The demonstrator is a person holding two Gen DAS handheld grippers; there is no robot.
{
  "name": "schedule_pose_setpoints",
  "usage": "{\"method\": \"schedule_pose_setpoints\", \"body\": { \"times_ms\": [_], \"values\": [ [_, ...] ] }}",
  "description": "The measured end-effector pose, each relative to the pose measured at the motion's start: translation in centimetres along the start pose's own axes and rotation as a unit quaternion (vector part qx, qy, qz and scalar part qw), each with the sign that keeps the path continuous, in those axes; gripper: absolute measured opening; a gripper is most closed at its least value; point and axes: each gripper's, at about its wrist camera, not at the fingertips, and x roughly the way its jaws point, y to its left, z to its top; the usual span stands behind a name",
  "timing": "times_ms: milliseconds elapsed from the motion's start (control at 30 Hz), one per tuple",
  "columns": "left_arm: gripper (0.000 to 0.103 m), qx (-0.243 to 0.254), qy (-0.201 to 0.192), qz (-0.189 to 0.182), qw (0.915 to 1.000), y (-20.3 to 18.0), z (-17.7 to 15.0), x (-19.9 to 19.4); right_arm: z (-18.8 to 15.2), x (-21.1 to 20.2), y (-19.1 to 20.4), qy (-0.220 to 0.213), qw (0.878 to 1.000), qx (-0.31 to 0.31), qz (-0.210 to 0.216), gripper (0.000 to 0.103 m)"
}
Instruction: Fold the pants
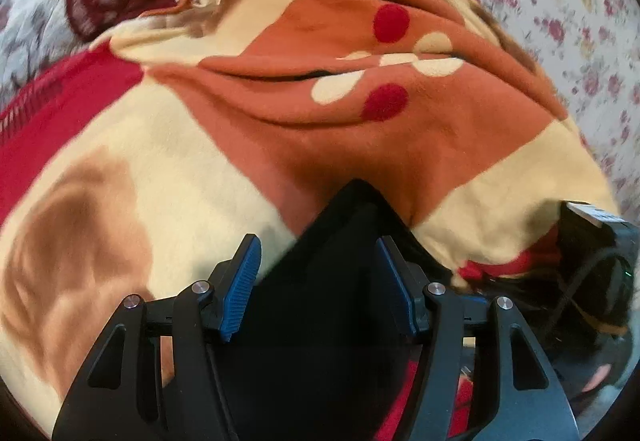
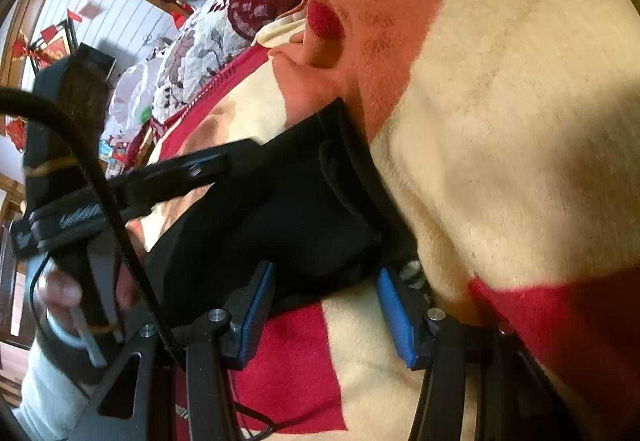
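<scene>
The black pants (image 1: pixel 320 301) lie bunched on a cream, orange and red fleece blanket (image 1: pixel 280 145), with a floral sheet (image 1: pixel 560 1) beyond it. The left gripper (image 1: pixel 318 281) has its blue-padded fingers spread wide, dark cloth between them but not pinched. The right gripper (image 2: pixel 326 313) is spread too, at the pants' edge.
</scene>
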Motion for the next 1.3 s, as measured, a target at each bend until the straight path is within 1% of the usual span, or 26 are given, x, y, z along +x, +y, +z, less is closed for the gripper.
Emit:
{"method": "schedule_pose_setpoints", "body": {
  "times_ms": [67,167,233,300,400,467,567,600,633,700,767,833,967,1033,1067,1100,1133,1200,1267,1300],
  "values": [
    [0.059,0.015,0.01,0.002,0.9998,-0.1,0.6,0.6,-0.1,0.1,0.0,0.0,1.0,-0.001,0.004,0.053],
    [0.059,0.037,0.042,-0.024,0.9981,-0.3,1.1,2.1,0.0,0.4,-0.1,-0.003,1.0,-0.002,0.012,0.055],
    [0.059,0.06,0.046,-0.026,0.9968,-0.8,1.2,2.6,0.0,0.5,-0.3,-0.008,1.0,-0.001,0.017,0.055],
    [0.059,0.073,0.054,-0.04,0.9951,-1.2,1.6,2.9,0.0,0.5,-0.5,-0.01,1.0,0.003,0.023,0.055],
    [0.059,0.06,0.062,-0.072,0.9937,-0.9,2.3,3.5,-0.1,0.4,-0.9,-0.012,0.999,0.014,0.033,0.056],
    [0.059,0.061,0.066,-0.086,0.9922,-0.8,2.5,3.9,-0.2,0.3,-1.0,-0.013,0.999,0.018,0.038,0.055],
    [0.059,0.088,0.062,-0.084,0.9906,-1.0,2.5,3.9,-0.3,0.1,-1.1,-0.016,0.999,0.019,0.043,0.056],
    [0.058,0.102,0.059,-0.077,0.99,-1.2,2.4,3.8,-0.3,0.0,-1.1,-0.018,0.999,0.019,0.045,0.055],
    [0.054,0.108,0.059,-0.072,0.9898,-1.2,2.3,3.8,-0.3,0.0,-1.0,-0.021,0.998,0.018,0.047,0.054],
    [0.051,0.115,0.057,-0.067,0.9894,-1.9,2.2,3.9,-0.3,0.0,-1.0,-0.02,0.998,0.021,0.052,0.052],
    [0.051,0.111,0.056,-0.074,0.9895,-1.8,2.2,3.9,-0.6,-0.2,-1.1,-0.016,0.998,0.027,0.061,0.052],
    [0.051,0.105,0.058,-0.081,0.9895,-1.2,2.2,3.8,-0.9,-0.3,-1.3,-0.003,0.996,0.045,0.075,0.052],
    [0.051,0.104,0.062,-0.083,0.9891,-0.7,1.9,3.7,-0.9,-0.2,-1.0,-0.005,0.997,0.039,0.064,0.052],
    [0.051,0.102,0.062,-0.085,0.9892,-0.4,2.0,4.0,-0.6,-0.3,-1.2,-0.014,0.997,0.04,0.057,0.052],
    [0.051,0.101,0.063,-0.087,0.9892,-0.3,2.0,4.1,-0.5,-0.3,-1.2,-0.019,0.998,0.039,0.056,0.051],
    [0.052,0.096,0.062,-0.09,0.9894,-0.2,2.2,4.3,-0.4,-0.4,-1.3,-0.023,0.998,0.036,0.054,0.047],
    [0.052,0.092,0.061,-0.091,0.9897,-0.2,2.1,4.3,-0.4,-0.4,-1.3,-0.027,0.998,0.031,0.054,0.038],
    [0.051,0.1,0.06,-0.086,0.9894,-0.3,2.2,4.3,-0.4,-0.2,-1.2,-0.027,0.998,0.022,0.055,0.029],
    [0.041,0.121,0.055,-0.073,0.9884,-0.8,2.1,4.3,-0.3,-0.2,-1.1,-0.027,0.998,0.017,0.057,0.023],
    [0.031,0.126,0.054,-0.073,0.9878,-0.9,1.9,4.3,-0.3,-0.2,-1.1,-0.027,0.998,0.015,0.056,0.023]
  ]
}}
